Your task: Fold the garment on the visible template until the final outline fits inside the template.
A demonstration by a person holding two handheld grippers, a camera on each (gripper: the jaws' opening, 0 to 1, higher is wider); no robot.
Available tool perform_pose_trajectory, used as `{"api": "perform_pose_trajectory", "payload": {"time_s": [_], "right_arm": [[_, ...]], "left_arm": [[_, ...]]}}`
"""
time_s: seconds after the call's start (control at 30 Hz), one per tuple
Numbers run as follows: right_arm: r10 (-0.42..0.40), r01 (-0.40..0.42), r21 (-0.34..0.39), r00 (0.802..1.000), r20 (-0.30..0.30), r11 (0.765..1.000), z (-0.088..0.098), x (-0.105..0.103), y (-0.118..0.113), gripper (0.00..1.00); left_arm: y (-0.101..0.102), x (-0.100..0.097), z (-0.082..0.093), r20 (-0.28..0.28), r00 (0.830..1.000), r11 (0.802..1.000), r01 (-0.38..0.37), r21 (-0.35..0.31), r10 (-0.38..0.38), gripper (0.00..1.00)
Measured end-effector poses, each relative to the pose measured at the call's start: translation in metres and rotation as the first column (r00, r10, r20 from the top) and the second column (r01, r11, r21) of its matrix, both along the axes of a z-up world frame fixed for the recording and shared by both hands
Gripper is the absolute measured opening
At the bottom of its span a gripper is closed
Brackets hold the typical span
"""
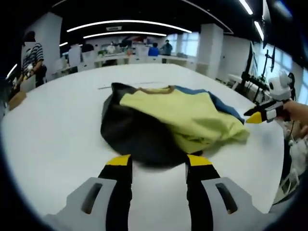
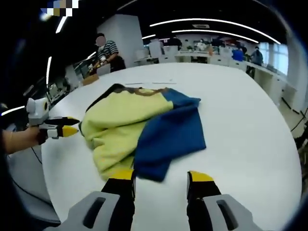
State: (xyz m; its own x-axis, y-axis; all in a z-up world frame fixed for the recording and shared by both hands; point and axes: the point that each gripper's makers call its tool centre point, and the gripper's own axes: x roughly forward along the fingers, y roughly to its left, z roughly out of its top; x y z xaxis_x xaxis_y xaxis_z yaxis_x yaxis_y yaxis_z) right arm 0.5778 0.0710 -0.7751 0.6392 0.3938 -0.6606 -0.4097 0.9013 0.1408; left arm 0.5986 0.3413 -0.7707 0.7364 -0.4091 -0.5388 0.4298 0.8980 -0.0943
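Observation:
A crumpled garment [image 1: 192,115] lies on the white table [image 1: 57,125], with a yellow panel on top, a black part nearest and a blue part behind. My left gripper [image 1: 158,161] stands open just short of the black edge, holding nothing. In the right gripper view the garment [image 2: 125,115] shows yellow on the left and blue on the right. My right gripper [image 2: 160,176] is open at the blue edge, empty. The right gripper [image 1: 255,115] shows by the yellow hem, and the left gripper [image 2: 67,127] beside the yellow side. Faint template lines [image 1: 125,86] lie behind the collar.
The round white table [image 2: 250,120] has bare surface around the garment. A person [image 2: 107,50] stands past the far edge, with a brown box [image 1: 17,98] nearby. Desks and several people are in the background. A stand with equipment [image 1: 255,72] rises at the right.

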Motion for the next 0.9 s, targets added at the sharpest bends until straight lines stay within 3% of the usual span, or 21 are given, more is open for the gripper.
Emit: {"api": "perform_pose_trajectory", "payload": {"time_s": [0.23,0.5,0.7,0.9], "right_arm": [[-0.028,0.027,0.013,0.999,0.026,1.000,-0.011,0.007,-0.001,0.19],[-0.047,0.048,-0.007,0.997,0.062,0.999,-0.013,0.012,0.000,0.03],[-0.067,0.068,-0.002,0.996,0.065,0.998,-0.012,0.012,-0.001,0.01],[-0.074,0.074,0.005,0.995,0.063,0.997,-0.012,0.011,0.000,0.00]], "left_arm": [[-0.013,-0.002,-0.007,-0.027,1.000,1.000,0.008,-0.015,-0.008,0.30],[-0.008,-0.002,-0.010,-0.041,0.998,0.999,-0.043,-0.005,0.043,0.23],[-0.001,-0.008,-0.007,-0.032,0.995,0.995,-0.092,0.026,0.092,0.23],[-0.003,-0.006,-0.013,-0.064,0.989,0.991,-0.136,-0.013,0.135,0.21]]}}
